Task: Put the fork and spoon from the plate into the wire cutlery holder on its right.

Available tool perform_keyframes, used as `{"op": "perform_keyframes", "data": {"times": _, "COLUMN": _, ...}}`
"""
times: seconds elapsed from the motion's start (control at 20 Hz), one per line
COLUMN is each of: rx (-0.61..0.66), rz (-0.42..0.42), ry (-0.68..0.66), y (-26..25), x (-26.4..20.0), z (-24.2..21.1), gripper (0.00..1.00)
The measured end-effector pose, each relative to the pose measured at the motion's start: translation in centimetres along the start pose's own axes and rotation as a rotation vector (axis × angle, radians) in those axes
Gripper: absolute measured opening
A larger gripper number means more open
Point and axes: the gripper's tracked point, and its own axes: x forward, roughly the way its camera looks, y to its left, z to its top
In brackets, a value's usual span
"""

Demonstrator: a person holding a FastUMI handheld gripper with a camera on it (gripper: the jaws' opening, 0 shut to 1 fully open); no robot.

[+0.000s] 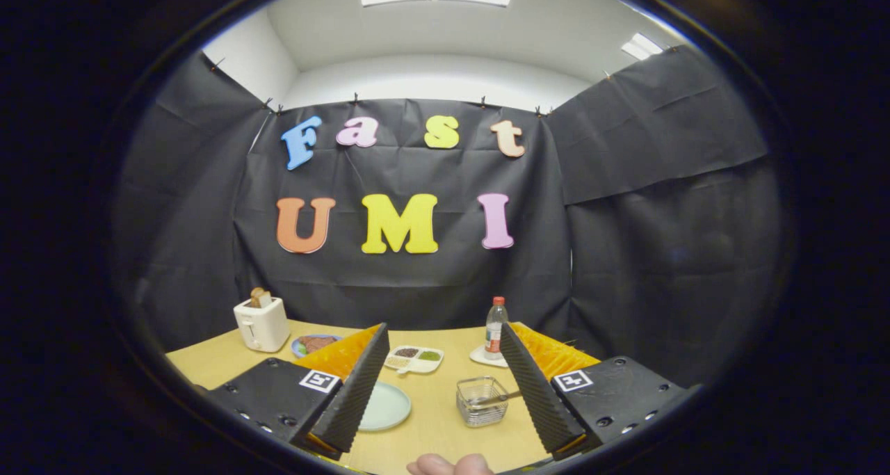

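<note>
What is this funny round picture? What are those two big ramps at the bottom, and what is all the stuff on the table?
The picture comes from a camera riding on a hand-held grabbing tool, looking forward. The two ramps are the gripper's jaws, wide open and holding nothing. A bit of the person's hand peeks in below.

Ahead is a wooden table. Between the jaws sit a pale green plate and, to its right, a wire cutlery holder with a utensil handle leaning out of it. The plate looks bare where it shows. Farther back are a white toaster with bread in it, a plate of food, a divided dish of sauces, and a bottle on a coaster.
</note>
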Motion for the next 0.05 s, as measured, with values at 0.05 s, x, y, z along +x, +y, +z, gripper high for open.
{"op": "perform_keyframes", "data": {"times": 0.05, "rx": -0.002, "rz": 0.000, "ry": 0.003, "y": -0.01, "x": -0.04, "z": -0.12, "gripper": 0.96}}
